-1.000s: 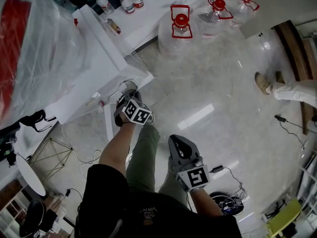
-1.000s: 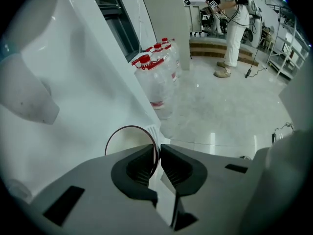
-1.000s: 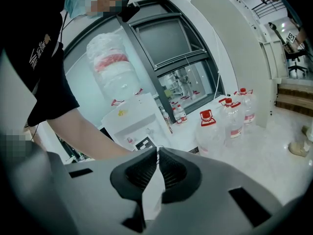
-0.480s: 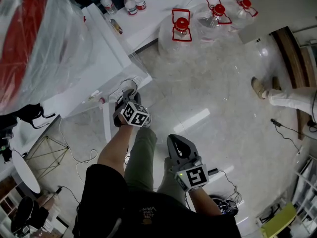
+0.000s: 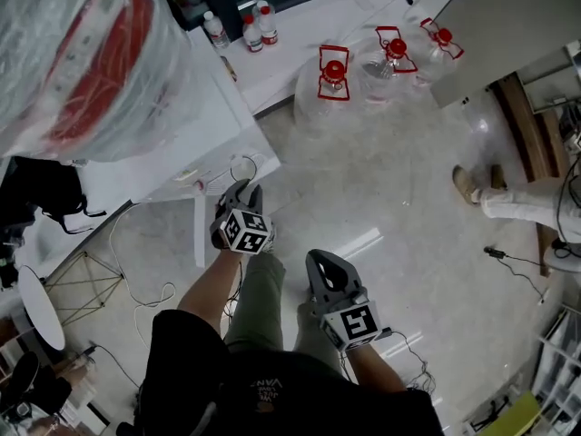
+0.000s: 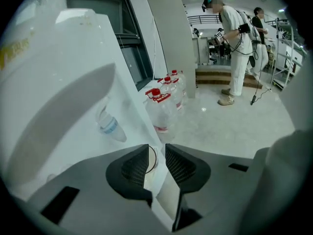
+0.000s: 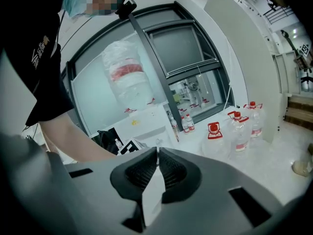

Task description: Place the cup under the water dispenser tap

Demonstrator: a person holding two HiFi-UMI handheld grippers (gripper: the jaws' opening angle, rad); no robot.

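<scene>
A clear cup (image 5: 243,164) stands in the recess of the white water dispenser (image 5: 182,143), under its blue-tipped tap (image 6: 108,125). My left gripper (image 5: 242,189) hovers just short of the cup and above it, pointing steeply down. Its jaws are opening, and the pads do not touch the cup. In the left gripper view (image 6: 157,151), the cup's rim (image 6: 151,166) shows through the gap, lower down. My right gripper (image 5: 323,262) hangs lower right over the floor, shut and holding nothing, as the right gripper view (image 7: 158,151) shows.
Several large water jugs with red caps (image 5: 332,62) stand on the floor beyond the dispenser. Small bottles (image 5: 256,25) line a ledge behind. A person's leg and shoe (image 5: 474,182) are at the right. Two people (image 6: 234,43) stand by steps. Cables trail across the floor.
My left gripper has lifted and drawn back from the cup, which stays in the dispenser recess. The right gripper rose slightly.
</scene>
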